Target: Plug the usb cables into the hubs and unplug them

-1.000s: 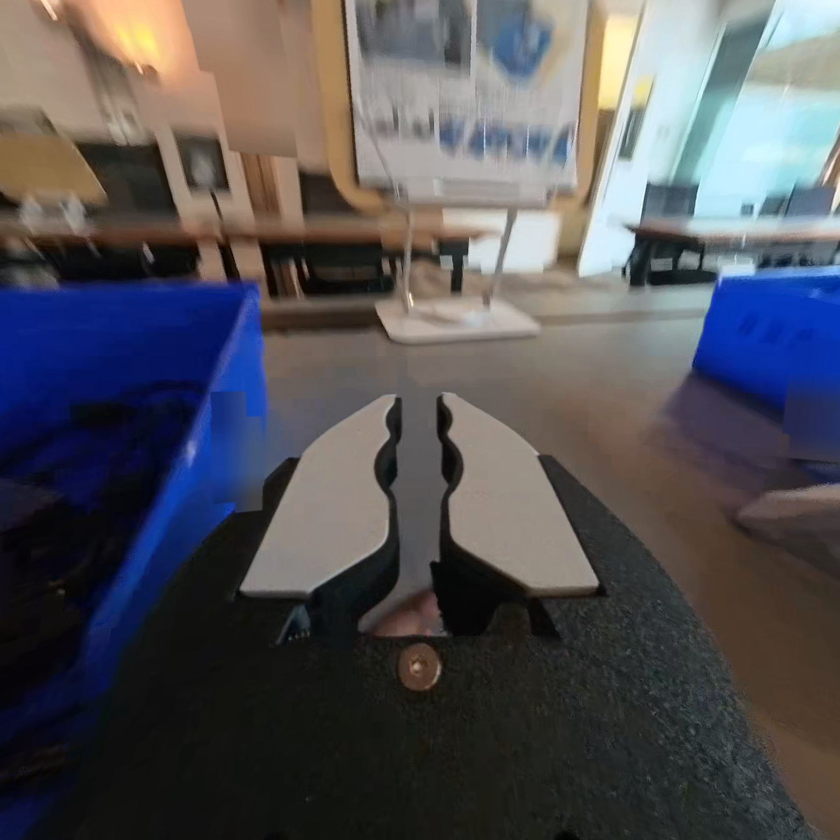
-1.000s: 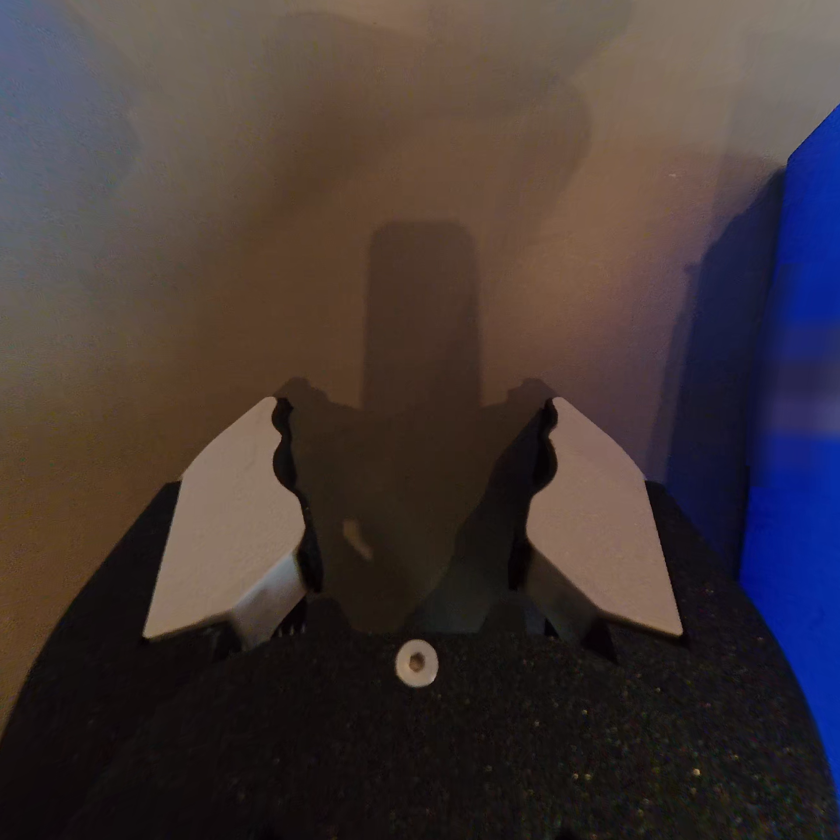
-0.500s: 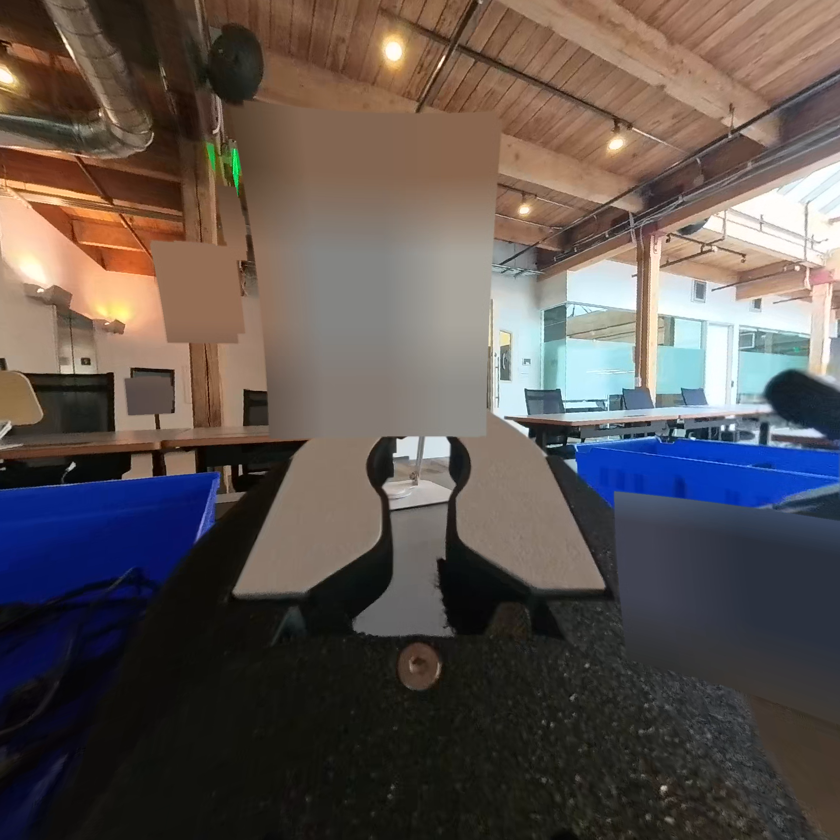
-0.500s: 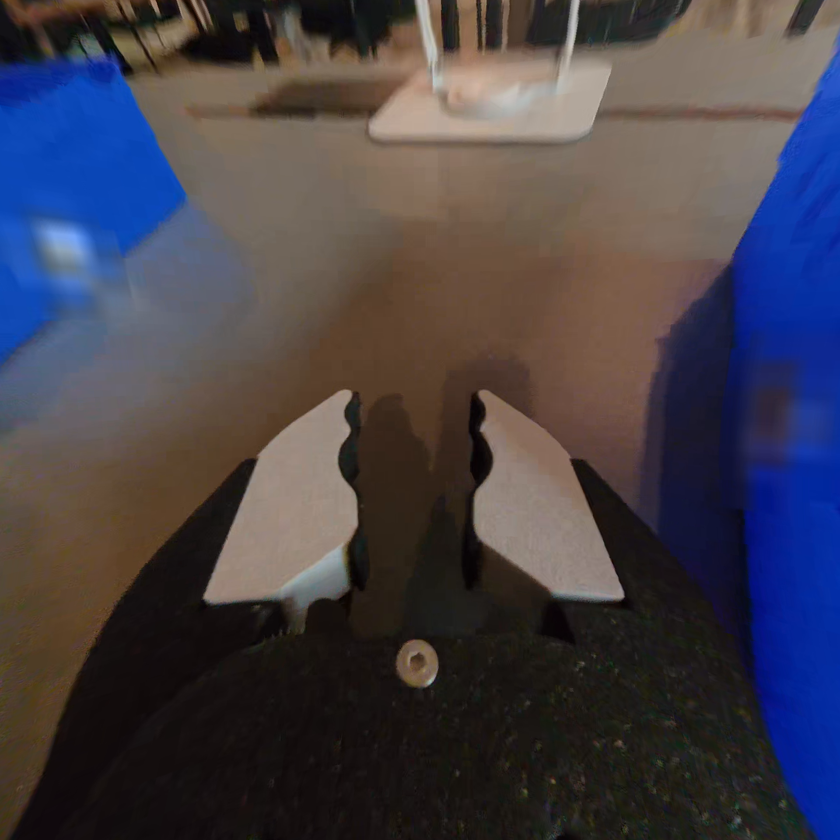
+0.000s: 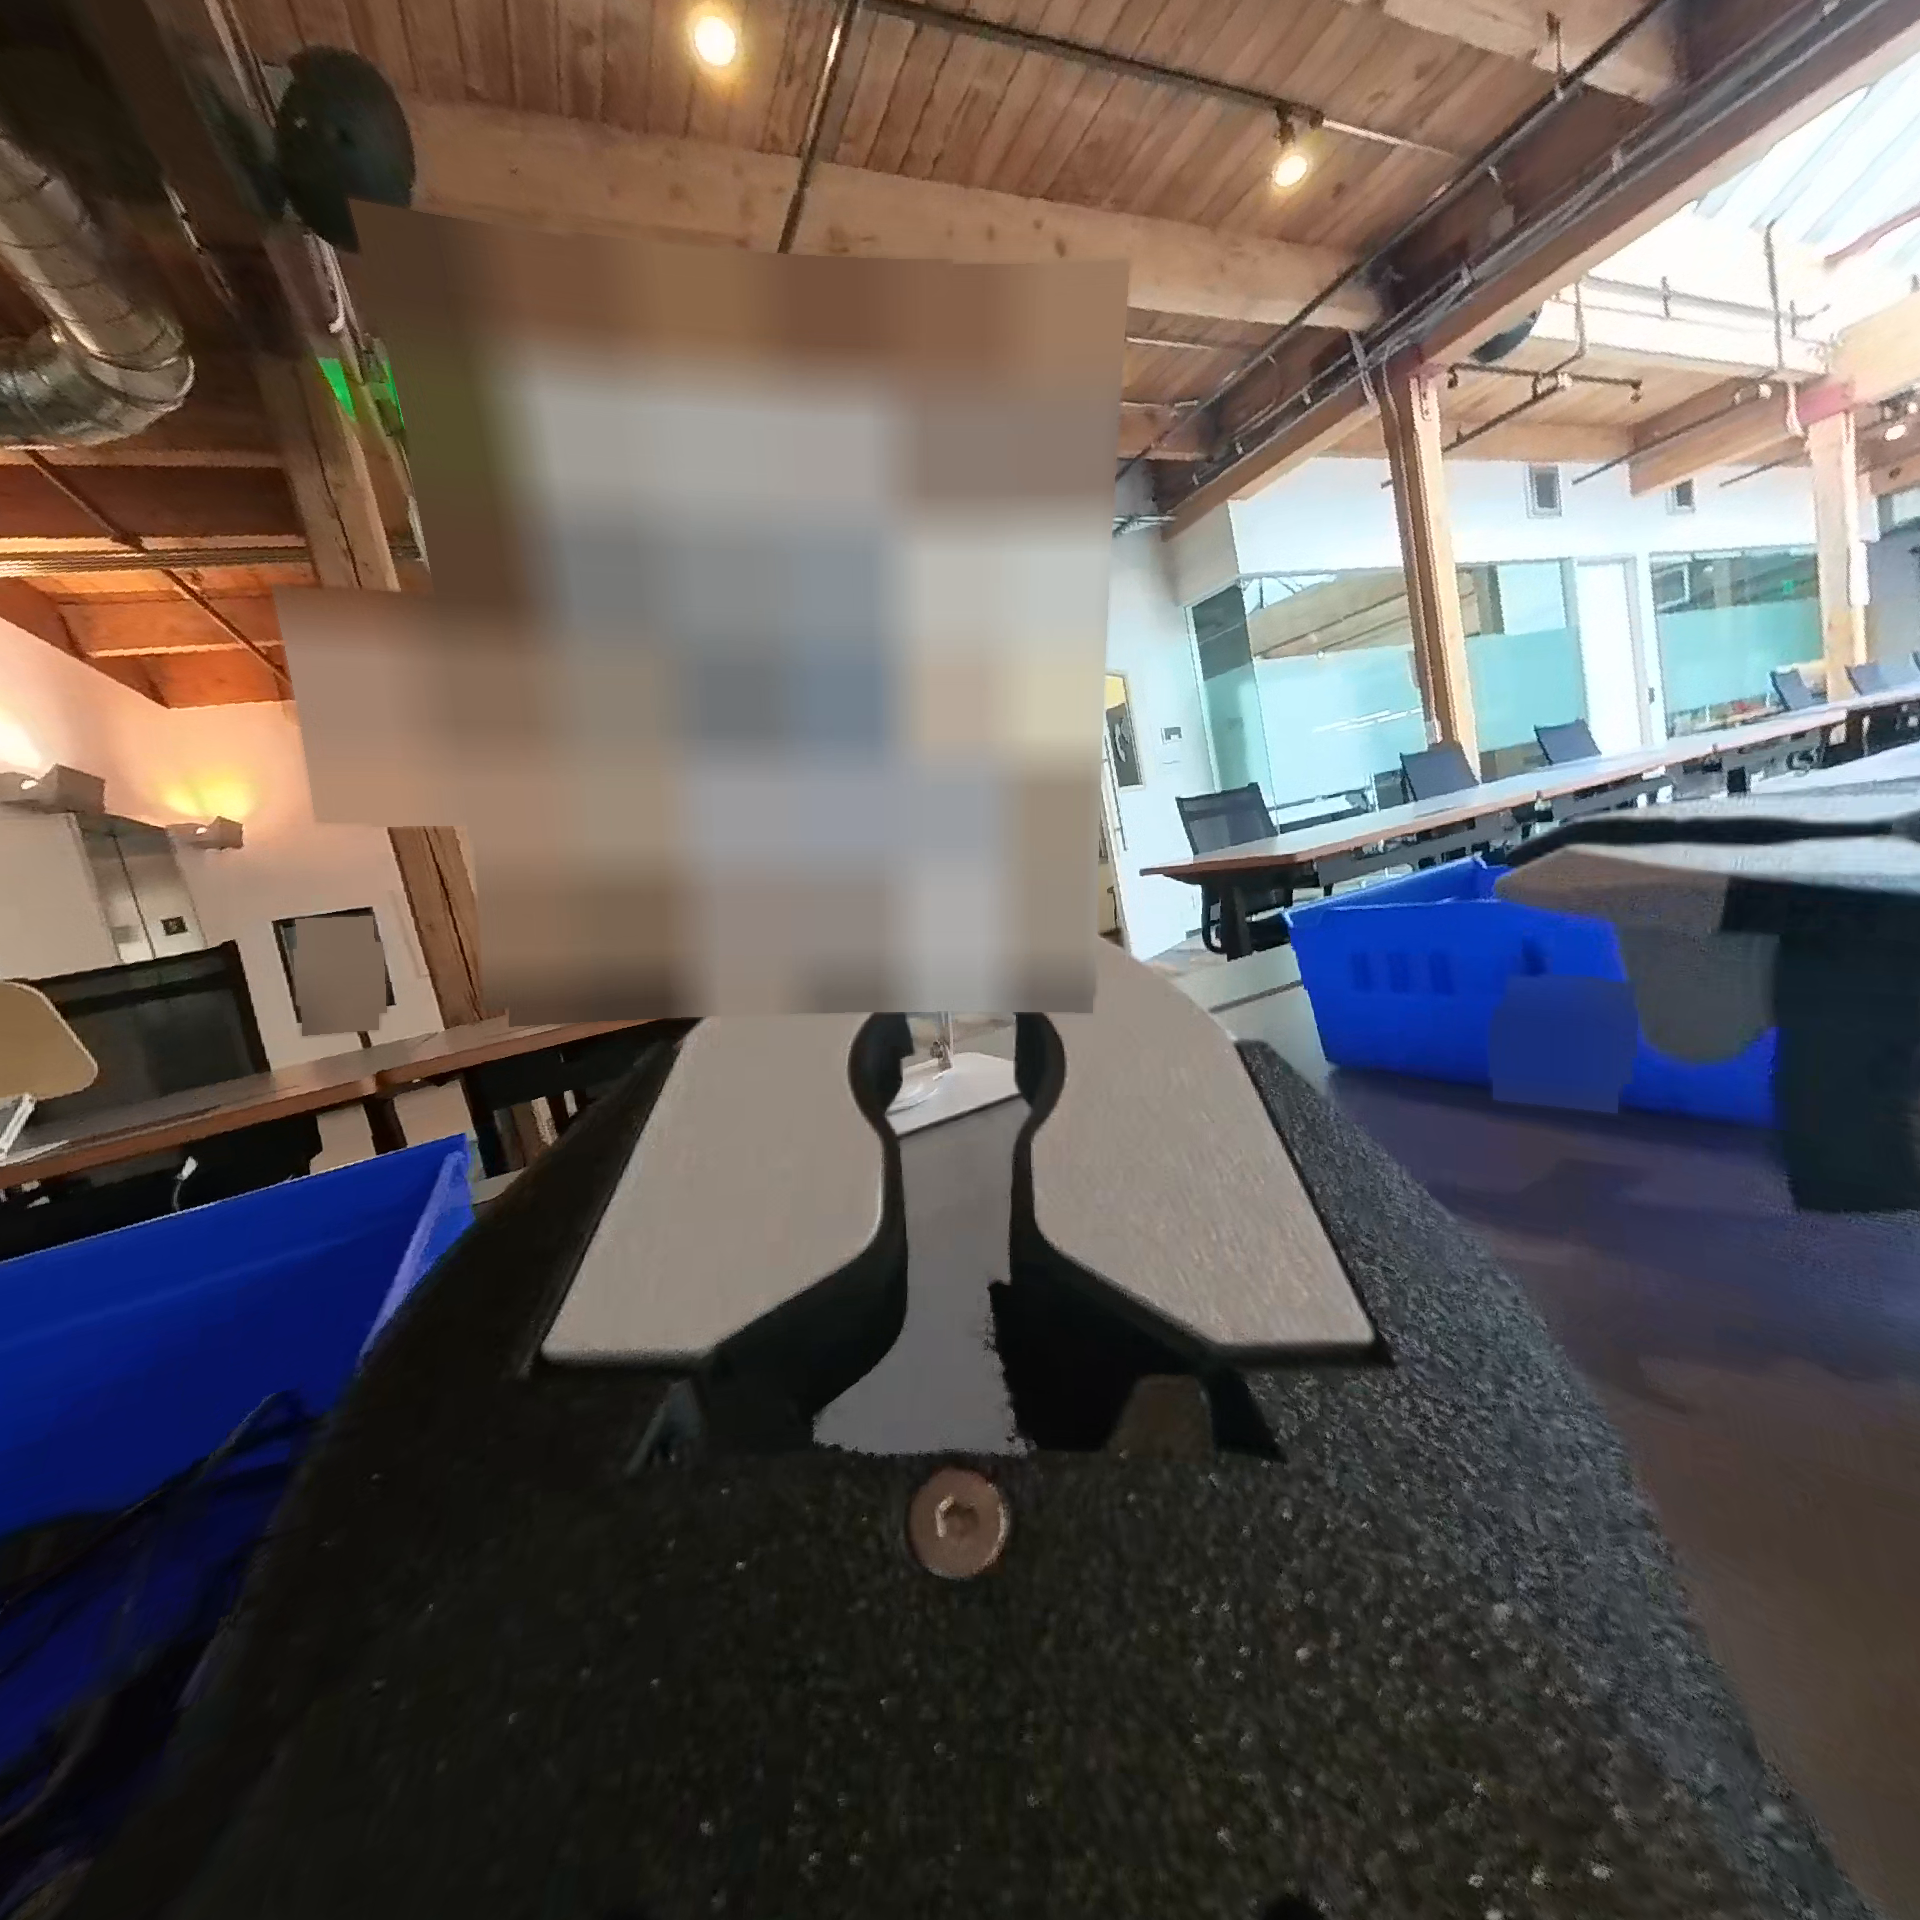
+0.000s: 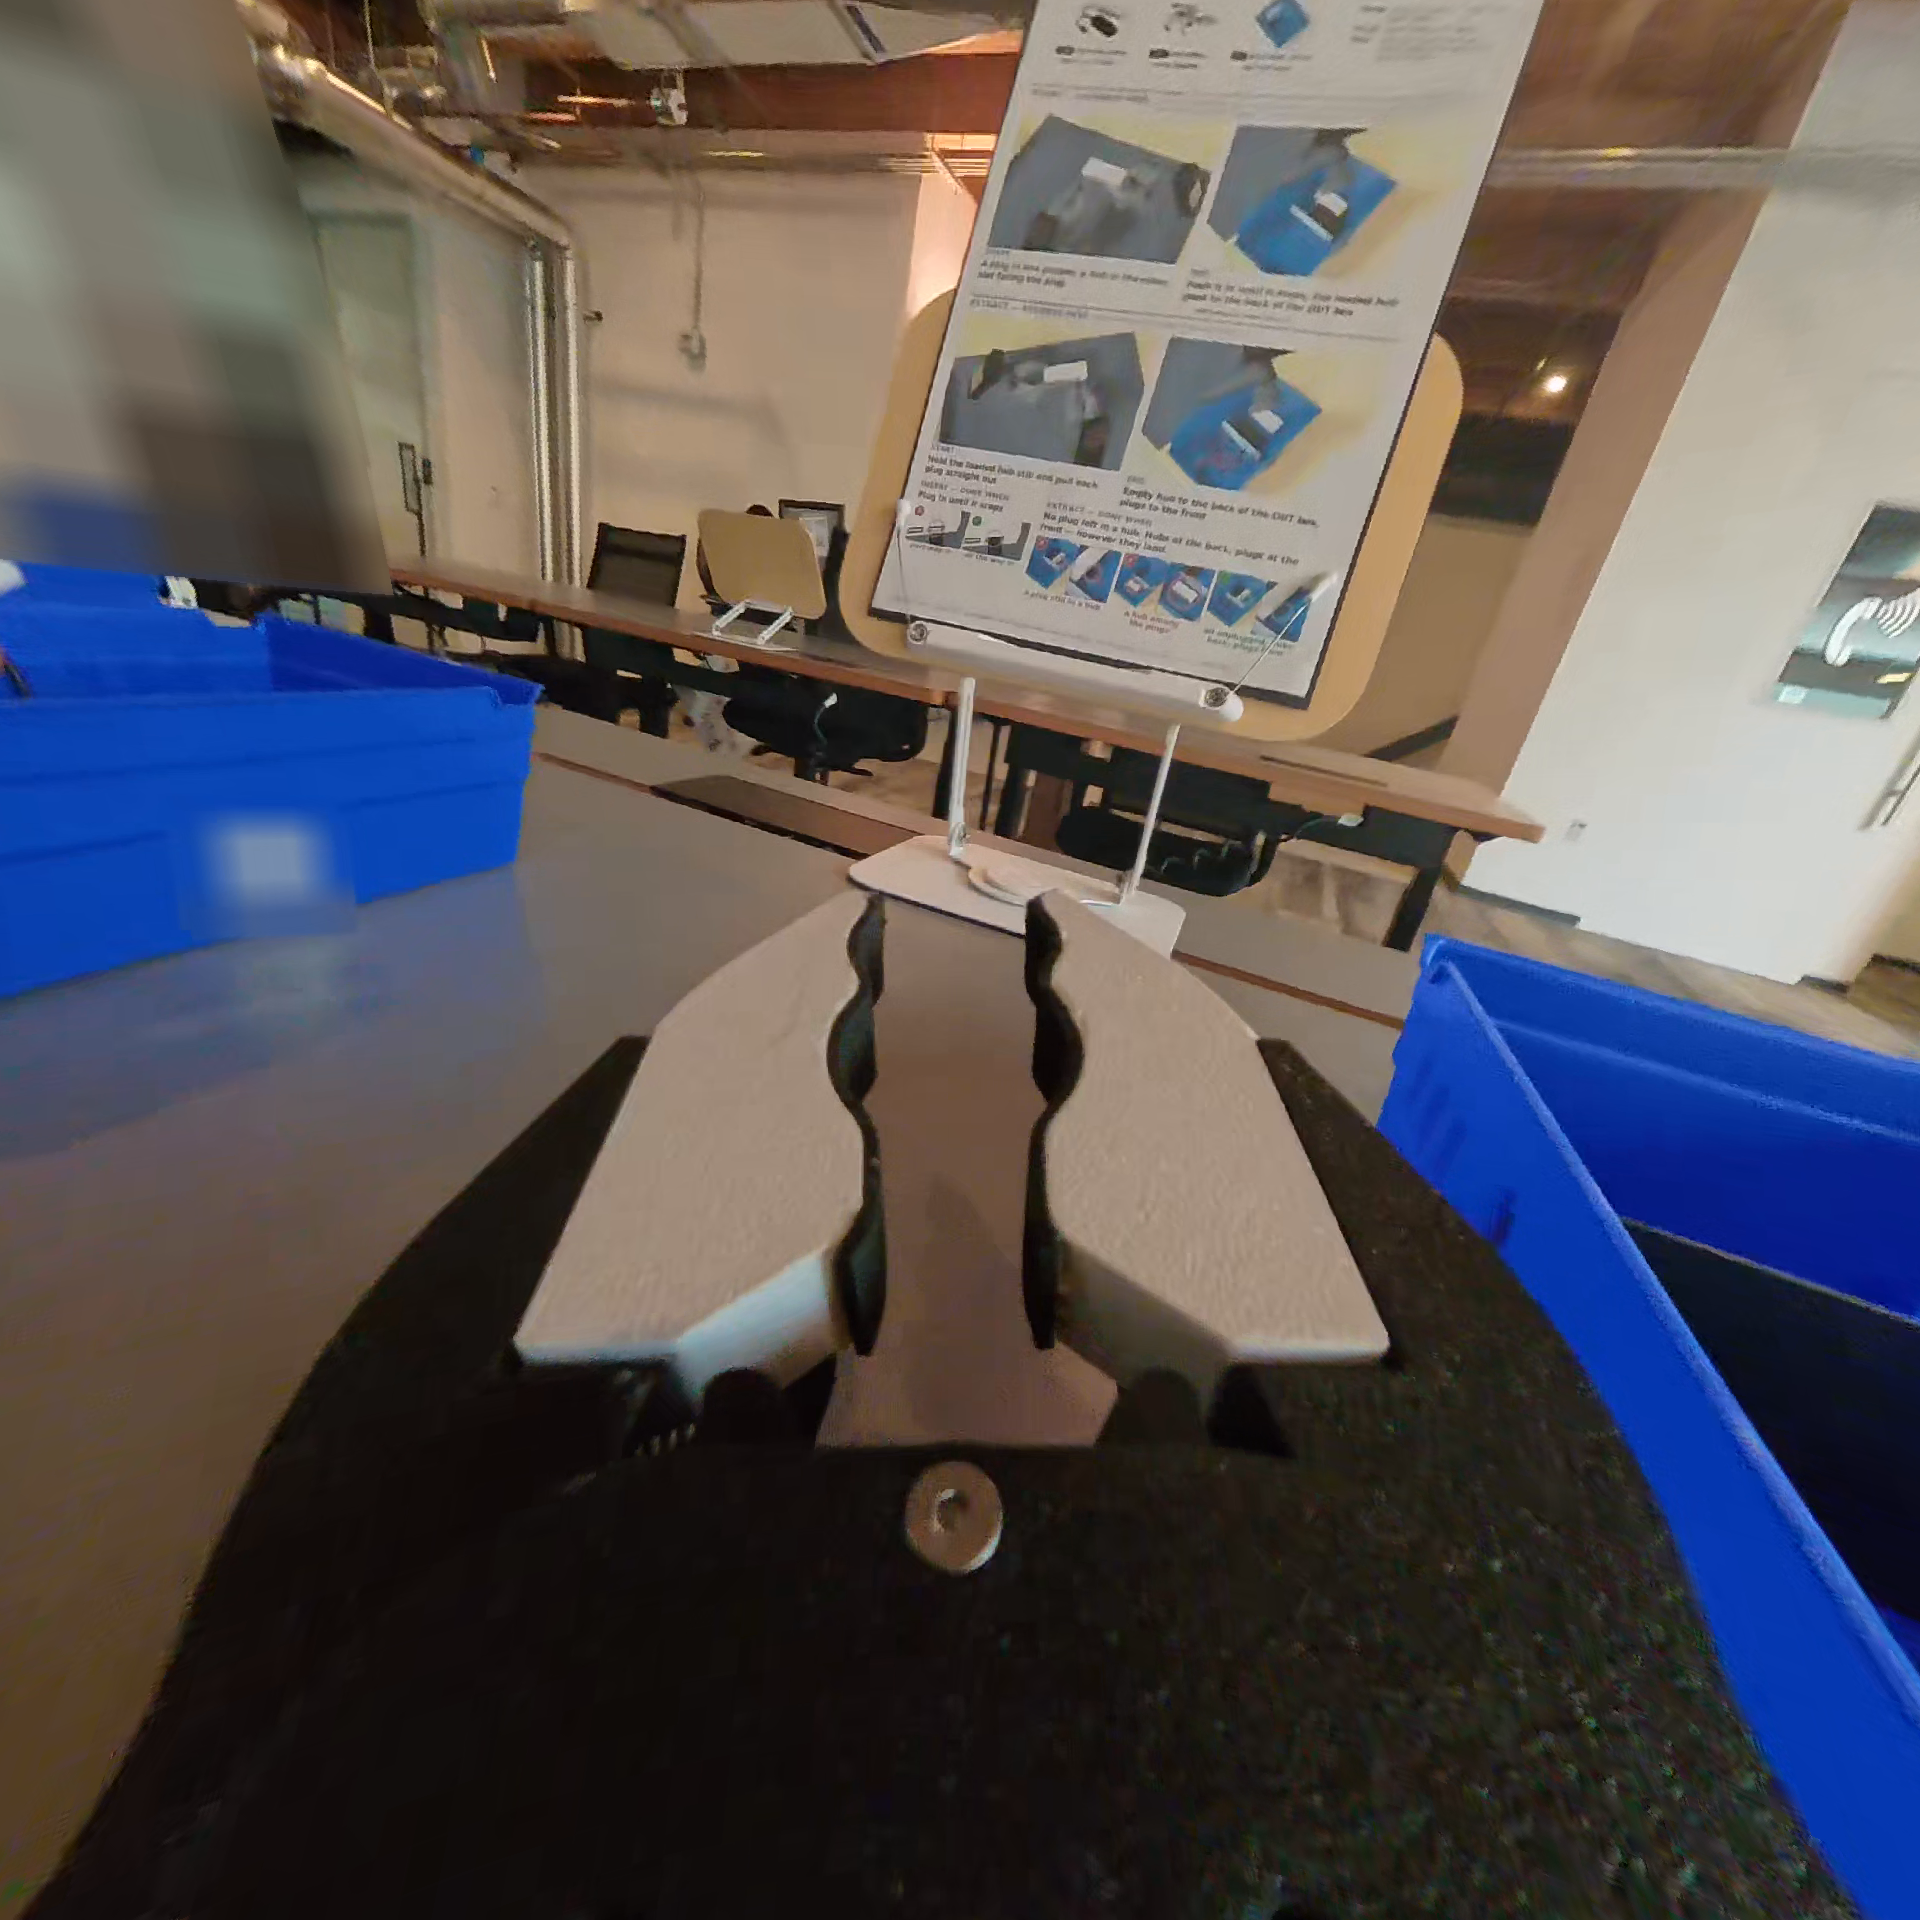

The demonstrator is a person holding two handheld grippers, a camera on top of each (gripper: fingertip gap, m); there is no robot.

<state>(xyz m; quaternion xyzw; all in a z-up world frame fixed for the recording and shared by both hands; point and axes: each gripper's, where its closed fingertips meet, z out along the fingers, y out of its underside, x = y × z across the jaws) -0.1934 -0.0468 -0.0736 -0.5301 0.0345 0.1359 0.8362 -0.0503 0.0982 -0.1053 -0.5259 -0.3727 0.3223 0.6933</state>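
My left gripper (image 5: 956, 1049) is empty, its grey fingers (image 5: 748, 1195) a narrow gap apart. It is held level above the dark table (image 5: 1662, 1299). My right gripper (image 6: 956, 925) is also empty with a narrow gap between its fingers (image 6: 727, 1164), low over the table (image 6: 312, 1143). Its grey finger (image 5: 1621, 914) shows side-on at the right edge of the left wrist view. Black cables (image 5: 177, 1465) lie in the blue bin (image 5: 187, 1278) at my left. No hub is in view.
A blue bin (image 5: 1403, 987) stands to the right of the table and shows close at the right (image 6: 1538, 1195) in the right wrist view. Blue bins (image 6: 260, 748) stand at the left. A printed sheet on a white stand (image 6: 1174, 364) stands ahead. There is about 20 centimetres between the tips of the two grippers.
Both grippers have tilted up from the table toward the room. The right gripper's fingers have closed from wide apart to a narrow gap. The left fingers stay about as they were.
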